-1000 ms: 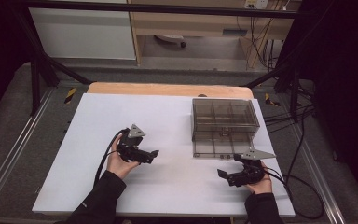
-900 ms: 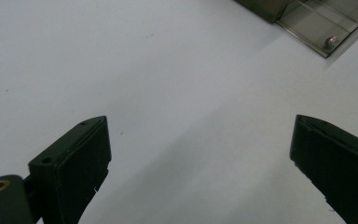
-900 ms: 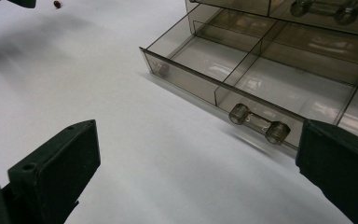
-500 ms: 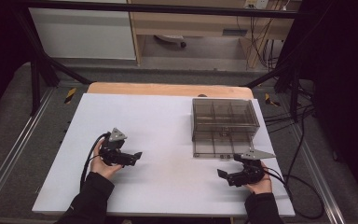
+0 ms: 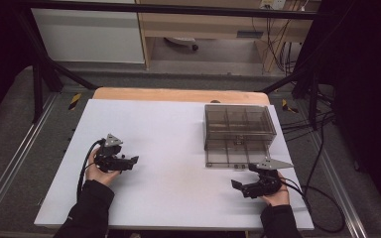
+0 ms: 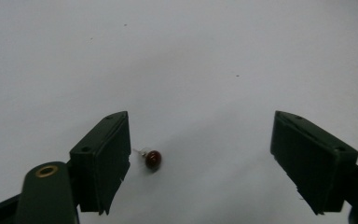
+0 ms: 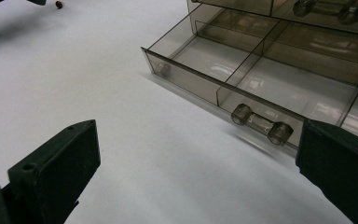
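Observation:
A tiny dark red bead on a short pin point(image 6: 152, 158) lies on the white table top point(image 5: 173, 148). My left gripper point(image 6: 200, 140) stands open around the bead. The bead is close to the left jaw, and neither pad touches it. The jaws have just been closing. In the high view the left gripper point(image 5: 131, 161) is low over the table's left side. My right gripper point(image 5: 238, 186) is open near the front right with nothing in it. In the right gripper view, the right gripper point(image 7: 198, 140) faces the pulled-out drawer point(image 7: 261, 79).
A smoky see-through drawer box point(image 5: 238, 124) stands at the back right with its bottom drawer point(image 5: 233, 157) pulled out toward me. The drawer's bar handle point(image 7: 261, 122) is just ahead of the right jaw. A small brownish round thing point(image 7: 164, 69) shows at the drawer's left front corner.
The left hand has carried its gripper leftward across the table, from near the middle to the left side. The right hand and the drawer box have stayed put.

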A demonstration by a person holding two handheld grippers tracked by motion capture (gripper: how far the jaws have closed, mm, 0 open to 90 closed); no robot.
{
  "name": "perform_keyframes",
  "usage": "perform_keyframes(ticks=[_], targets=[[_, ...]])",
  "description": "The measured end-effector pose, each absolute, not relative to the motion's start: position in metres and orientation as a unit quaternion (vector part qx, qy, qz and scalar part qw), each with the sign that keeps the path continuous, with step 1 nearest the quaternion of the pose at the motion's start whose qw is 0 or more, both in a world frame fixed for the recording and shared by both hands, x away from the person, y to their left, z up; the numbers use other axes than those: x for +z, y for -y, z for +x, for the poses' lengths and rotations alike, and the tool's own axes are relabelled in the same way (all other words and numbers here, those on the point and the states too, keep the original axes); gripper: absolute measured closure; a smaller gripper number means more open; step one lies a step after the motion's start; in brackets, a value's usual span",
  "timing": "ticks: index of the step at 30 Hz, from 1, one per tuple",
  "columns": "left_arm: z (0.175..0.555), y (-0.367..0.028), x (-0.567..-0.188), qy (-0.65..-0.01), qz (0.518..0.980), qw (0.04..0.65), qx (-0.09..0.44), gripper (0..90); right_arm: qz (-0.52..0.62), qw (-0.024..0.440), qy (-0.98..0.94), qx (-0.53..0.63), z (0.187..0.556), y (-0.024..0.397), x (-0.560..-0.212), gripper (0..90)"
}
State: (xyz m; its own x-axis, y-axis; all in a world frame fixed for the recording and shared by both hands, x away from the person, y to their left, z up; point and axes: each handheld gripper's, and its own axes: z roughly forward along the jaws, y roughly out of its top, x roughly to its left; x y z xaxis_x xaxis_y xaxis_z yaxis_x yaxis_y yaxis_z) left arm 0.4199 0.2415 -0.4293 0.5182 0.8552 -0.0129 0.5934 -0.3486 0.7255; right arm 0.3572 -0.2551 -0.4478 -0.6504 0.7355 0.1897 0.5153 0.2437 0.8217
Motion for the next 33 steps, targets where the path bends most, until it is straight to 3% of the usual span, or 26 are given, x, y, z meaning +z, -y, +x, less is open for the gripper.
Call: perform_keyframes(ticks=[13,33], targets=[[0.430,-0.256,-0.439,-0.488,0.786,0.325,0.195,40.5,0.401,0.117,-0.780,0.466,0.357,0.255,-0.448,0.4],[0.432,-0.254,-0.444,-0.499,0.782,0.320,0.194,62.7,0.401,0.116,-0.780,0.467,0.357,0.255,-0.448,0.4]])
